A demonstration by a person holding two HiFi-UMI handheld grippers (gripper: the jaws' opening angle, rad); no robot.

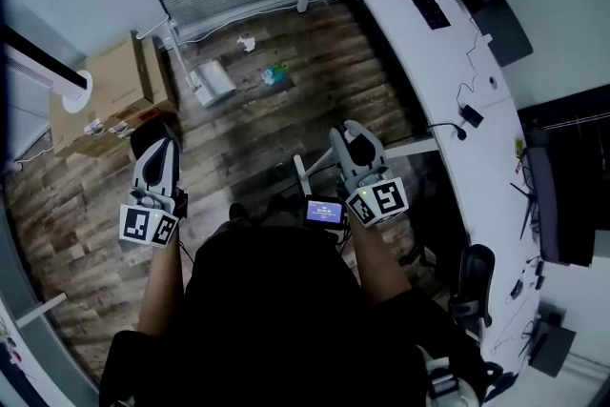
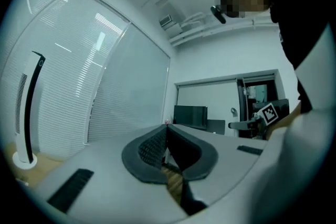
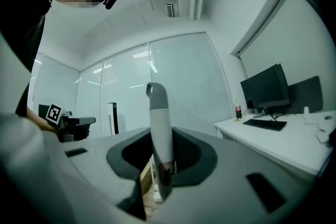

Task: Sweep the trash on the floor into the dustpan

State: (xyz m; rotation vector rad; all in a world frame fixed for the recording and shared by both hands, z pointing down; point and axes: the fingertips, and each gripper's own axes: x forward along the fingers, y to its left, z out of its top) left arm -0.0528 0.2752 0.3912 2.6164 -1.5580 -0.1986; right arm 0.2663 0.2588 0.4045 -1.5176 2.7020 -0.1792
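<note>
White, grey-tipped broom handle (image 3: pixel 158 113) sits clamped in the right gripper (image 3: pixel 160 139) — ready to push the crumpled white paper (image 1: pixel 247 43) toward the white plastic dustpan (image 1: pixel 214 81) — left gripper (image 2: pixel 167 131) closed, empty.

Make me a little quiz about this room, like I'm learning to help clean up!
1. True or false: the right claw is clamped on a grey-and-white handle.
2. Which piece of trash lies on the wooden floor? A) a greenish wrapper B) a banana peel C) a drink can
3. Fill in: the left claw is ____, with nothing in it.

Key: 1 true; 2 A; 3 shut.
</note>
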